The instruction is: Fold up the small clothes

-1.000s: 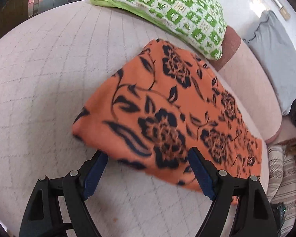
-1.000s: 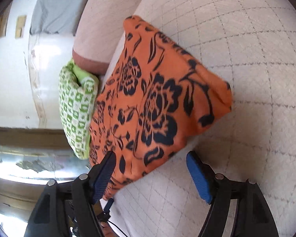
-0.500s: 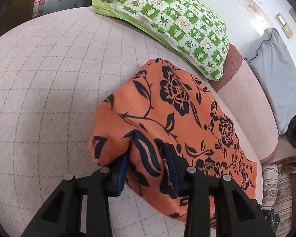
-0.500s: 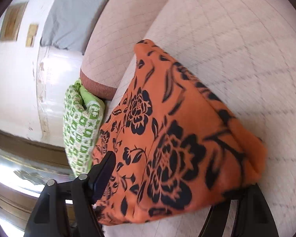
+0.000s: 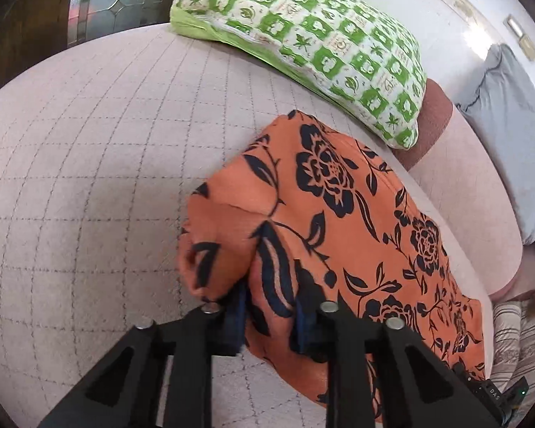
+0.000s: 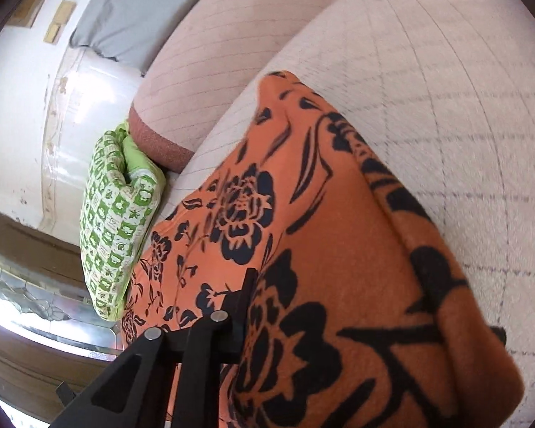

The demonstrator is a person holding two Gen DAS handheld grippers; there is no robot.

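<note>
Both sets of jaws, wide apart a second ago, are closing on the orange cloth [image 5: 342, 214] lying on my quilted cushion [image 5: 89, 178]: left gripper [image 5: 269, 312] pinches a bunched corner, right gripper [image 6: 267, 321] bites the opposite edge, cloth draping over it. Pillow [image 5: 324, 53] sits beyond. Ready to lift and fold, I reckon.
</note>
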